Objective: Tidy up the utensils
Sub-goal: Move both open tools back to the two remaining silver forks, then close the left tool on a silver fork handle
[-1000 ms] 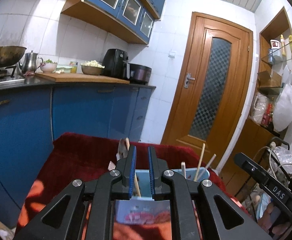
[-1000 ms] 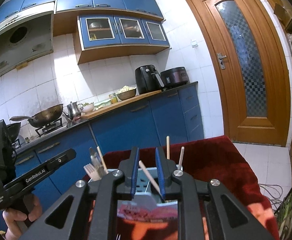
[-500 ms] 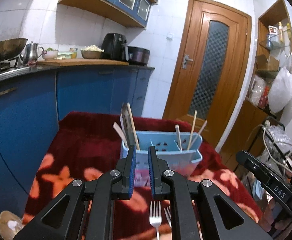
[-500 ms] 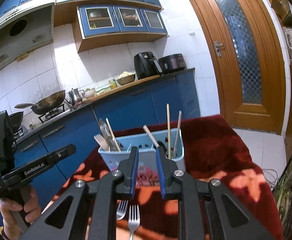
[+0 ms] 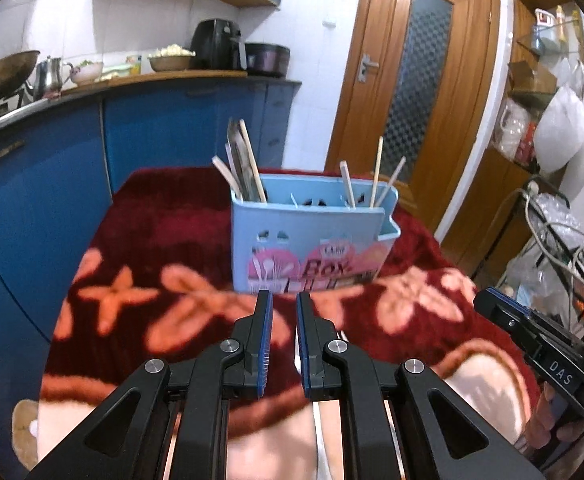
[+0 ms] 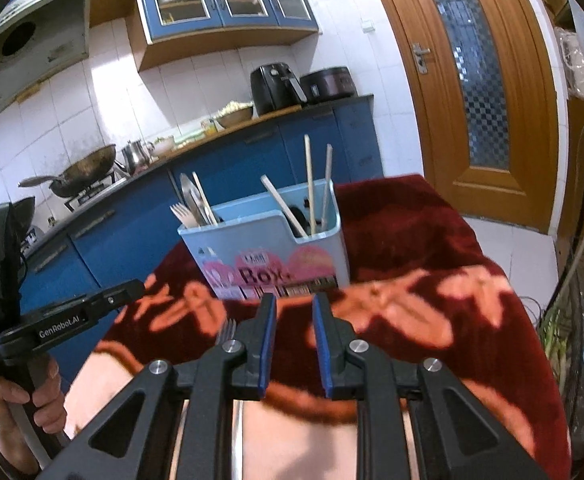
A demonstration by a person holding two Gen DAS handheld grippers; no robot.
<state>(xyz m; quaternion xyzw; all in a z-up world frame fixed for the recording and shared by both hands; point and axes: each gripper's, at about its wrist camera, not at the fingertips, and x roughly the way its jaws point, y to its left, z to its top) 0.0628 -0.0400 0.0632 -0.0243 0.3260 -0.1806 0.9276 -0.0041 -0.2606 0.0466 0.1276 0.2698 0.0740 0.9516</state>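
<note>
Left wrist view: the left gripper (image 5: 280,302) has its jaws nearly together with a narrow slot between the blue pads and nothing clamped. Right wrist view: the right gripper (image 6: 293,304) has its jaws apart by a somewhat wider gap, also empty. Both are tilted down toward the table.

A fork (image 6: 226,330) lies on the red floral cloth (image 6: 411,240) just left of the right gripper's left finger; only its tines show. In the left wrist view a pale metal sliver (image 5: 297,354), probably a fork handle, sits low between the fingers. Beyond both grippers stands the light blue utensil box (image 5: 311,236), upright, with spatulas and a wooden fork in its left compartment and chopsticks (image 6: 309,184) in its right one.

Judgement: the step in hand is the approach to pick up a loose fork. To do it well, the jaws need to open further before descent, straddle the handle rather than the tines, and close square across it so that the fork does not pivot; soft cloth may let a thin handle sink.

Hidden or unclear: the fork handles lie under the gripper bodies, their number cannot be told, and the cloth near the fingertips is blurred. The box's inner dividers are not visible.
</note>
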